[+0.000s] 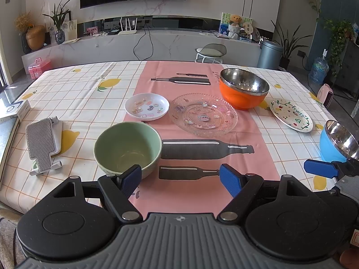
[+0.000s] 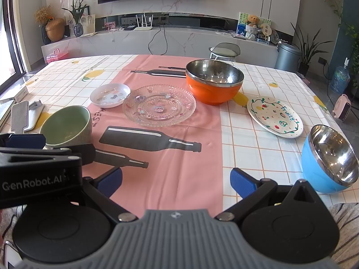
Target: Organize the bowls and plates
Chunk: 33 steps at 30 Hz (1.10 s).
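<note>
A green bowl (image 1: 127, 146) (image 2: 66, 125) stands near the table's front left. A small white plate (image 1: 147, 106) (image 2: 110, 95), a clear glass plate (image 1: 203, 113) (image 2: 159, 108) and an orange steel-lined bowl (image 1: 244, 87) (image 2: 214, 80) lie further back. A painted white plate (image 1: 291, 114) (image 2: 275, 116) and a blue steel-lined bowl (image 1: 338, 142) (image 2: 328, 158) are at the right. My left gripper (image 1: 181, 179) is open and empty, its left pad just in front of the green bowl. My right gripper (image 2: 176, 180) is open and empty, left of the blue bowl.
A white phone stand (image 1: 43, 144) (image 2: 21, 116) sits at the left edge beside a box (image 1: 14, 109). The table has a lemon-check cloth with a pink runner (image 1: 190, 192) (image 2: 170, 148). The left gripper's body (image 2: 38, 168) crosses the right wrist view.
</note>
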Each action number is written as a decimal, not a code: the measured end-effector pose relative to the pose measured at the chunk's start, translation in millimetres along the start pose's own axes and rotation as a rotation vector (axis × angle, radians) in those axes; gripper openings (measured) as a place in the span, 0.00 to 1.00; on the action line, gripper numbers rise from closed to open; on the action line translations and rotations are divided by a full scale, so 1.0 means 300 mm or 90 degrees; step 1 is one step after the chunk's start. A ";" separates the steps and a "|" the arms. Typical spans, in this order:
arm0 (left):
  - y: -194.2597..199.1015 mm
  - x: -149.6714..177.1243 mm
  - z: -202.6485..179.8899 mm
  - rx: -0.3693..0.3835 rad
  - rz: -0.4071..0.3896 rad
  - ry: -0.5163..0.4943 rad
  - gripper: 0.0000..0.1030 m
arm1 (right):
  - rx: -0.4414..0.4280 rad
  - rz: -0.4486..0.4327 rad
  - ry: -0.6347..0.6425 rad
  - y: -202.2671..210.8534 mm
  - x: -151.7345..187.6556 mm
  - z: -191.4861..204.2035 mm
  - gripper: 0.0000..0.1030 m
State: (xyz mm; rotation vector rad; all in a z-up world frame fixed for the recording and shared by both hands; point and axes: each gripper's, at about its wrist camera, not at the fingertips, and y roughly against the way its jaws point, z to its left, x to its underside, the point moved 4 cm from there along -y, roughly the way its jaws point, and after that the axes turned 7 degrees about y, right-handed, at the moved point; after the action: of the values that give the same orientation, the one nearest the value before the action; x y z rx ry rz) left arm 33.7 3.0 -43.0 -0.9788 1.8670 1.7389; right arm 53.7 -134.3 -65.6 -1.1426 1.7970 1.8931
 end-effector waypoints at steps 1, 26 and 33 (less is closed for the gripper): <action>0.000 0.000 0.000 0.000 0.000 0.000 0.90 | 0.000 0.000 0.000 0.000 0.000 0.000 0.97; 0.025 -0.088 0.167 -0.044 -0.035 0.077 0.90 | -0.015 -0.004 -0.050 -0.020 -0.024 -0.021 0.97; 0.058 -0.155 0.163 -0.034 -0.052 0.097 0.90 | -0.003 -0.031 -0.138 0.013 -0.143 -0.145 0.97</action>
State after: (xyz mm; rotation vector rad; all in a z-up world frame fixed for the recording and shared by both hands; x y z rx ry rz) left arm 44.3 60.2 -5.1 -1.2223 1.8507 1.7175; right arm 93.4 -162.8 -28.7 -0.9328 1.6338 1.9134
